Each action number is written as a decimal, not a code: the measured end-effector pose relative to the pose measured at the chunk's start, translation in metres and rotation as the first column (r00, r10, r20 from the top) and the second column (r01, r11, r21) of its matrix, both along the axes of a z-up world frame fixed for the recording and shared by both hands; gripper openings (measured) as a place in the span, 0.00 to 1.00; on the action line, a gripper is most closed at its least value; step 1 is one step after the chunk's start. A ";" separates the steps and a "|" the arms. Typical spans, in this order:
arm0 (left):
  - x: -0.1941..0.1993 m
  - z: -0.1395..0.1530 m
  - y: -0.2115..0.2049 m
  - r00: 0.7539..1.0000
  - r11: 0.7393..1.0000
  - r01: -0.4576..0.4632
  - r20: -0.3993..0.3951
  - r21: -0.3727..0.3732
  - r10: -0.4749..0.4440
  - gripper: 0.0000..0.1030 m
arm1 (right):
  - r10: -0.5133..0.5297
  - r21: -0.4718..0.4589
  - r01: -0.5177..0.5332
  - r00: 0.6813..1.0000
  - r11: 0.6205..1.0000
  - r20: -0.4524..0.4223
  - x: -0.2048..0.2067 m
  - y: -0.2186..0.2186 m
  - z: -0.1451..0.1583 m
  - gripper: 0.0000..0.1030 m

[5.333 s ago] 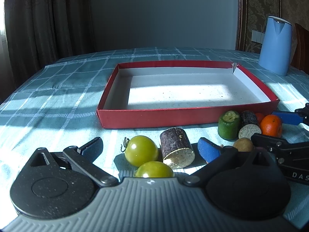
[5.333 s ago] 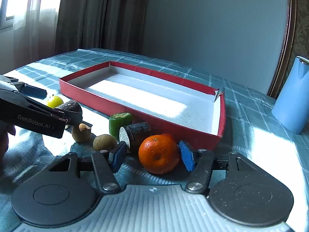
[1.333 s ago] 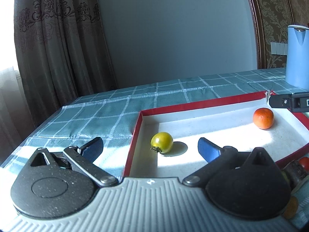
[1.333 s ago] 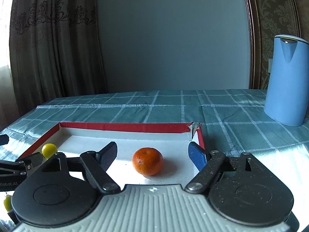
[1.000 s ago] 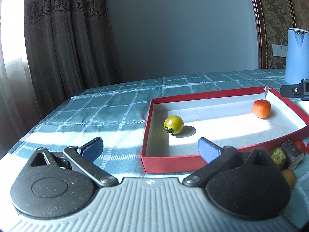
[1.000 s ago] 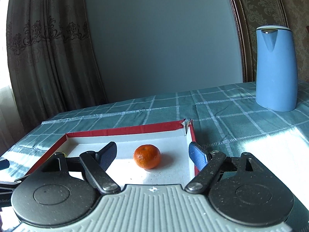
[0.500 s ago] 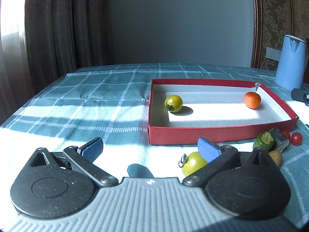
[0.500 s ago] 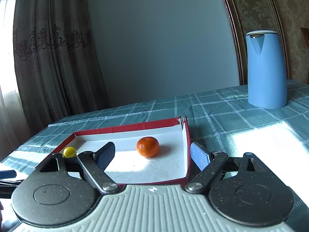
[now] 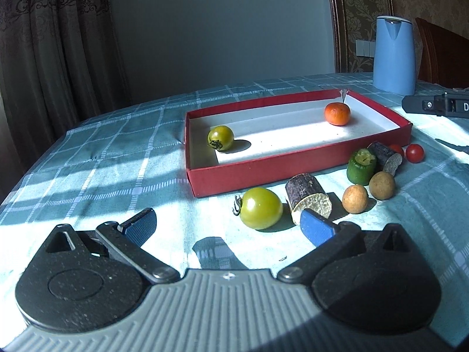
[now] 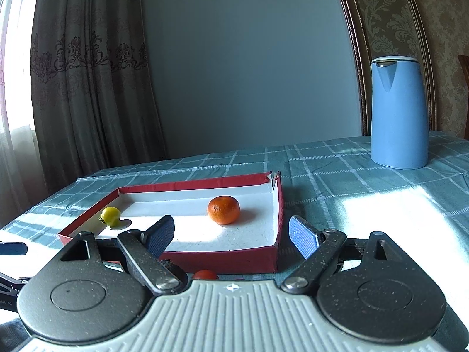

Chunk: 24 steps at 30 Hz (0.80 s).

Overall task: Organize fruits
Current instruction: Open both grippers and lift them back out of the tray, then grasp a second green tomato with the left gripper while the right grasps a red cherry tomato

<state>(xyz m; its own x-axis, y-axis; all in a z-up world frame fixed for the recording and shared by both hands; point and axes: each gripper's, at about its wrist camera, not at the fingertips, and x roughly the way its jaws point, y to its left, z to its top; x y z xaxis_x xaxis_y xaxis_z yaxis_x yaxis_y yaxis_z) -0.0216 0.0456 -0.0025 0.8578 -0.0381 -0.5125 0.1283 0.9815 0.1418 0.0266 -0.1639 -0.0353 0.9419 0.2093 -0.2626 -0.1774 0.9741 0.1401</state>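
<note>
Worktop covered with a teal checked cloth, part sunlit. On it, a shallow red box with a white inside, holding two fruits well apart: a green tomato near its left wall and an orange mandarin near the far right corner, by a torn corner flap. Outside the box, along its near wall: a larger green tomato with its stalk to the left; just beside it, on the right, a dark-skinned cut piece lying on its side with its pale cut face toward the camera; then two small brown round fruits close together; behind them a green cut piece standing upright, touching or nearly touching a second dark cut piece; farthest right, two red cherry tomatoes. A light blue kettle stands on the far right of the worktop, apart from the box. Left tongs: blue pads wide apart, nothing between them, low over the cloth, the right pad just in front of the dark cut piece. Right tongs: pads apart, empty, near the box's right-hand end, with the mandarin beyond the gap between them; part of a red cherry tomato shows just below, at the edge of the tongs' body.
</note>
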 end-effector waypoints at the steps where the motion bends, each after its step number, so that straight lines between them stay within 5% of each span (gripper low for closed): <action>1: 0.001 -0.001 -0.002 1.000 1.000 0.011 -0.008 0.010 -0.011 1.00 | 0.005 -0.001 -0.005 1.000 1.000 -0.006 0.001 0.000 0.000 0.83; 9: 0.008 -0.008 -0.020 0.999 0.985 0.043 -0.012 0.169 -0.042 1.00 | 0.005 -0.004 -0.005 1.000 1.000 -0.017 0.002 0.000 -0.001 0.83; 16: 0.013 -0.006 0.000 0.994 0.985 0.108 -0.029 0.131 -0.105 0.99 | 0.008 -0.003 -0.008 1.000 1.000 -0.023 0.002 0.001 -0.002 0.83; 18: 0.018 -0.006 0.002 0.993 0.988 0.109 -0.051 0.113 -0.104 0.88 | 0.010 -0.003 -0.010 1.000 1.000 -0.025 0.002 0.002 -0.002 0.83; 24: 0.023 -0.007 -0.009 0.993 0.983 0.115 -0.043 0.143 -0.110 0.80 | 0.011 -0.017 -0.012 0.999 1.000 -0.035 0.002 0.005 -0.003 0.83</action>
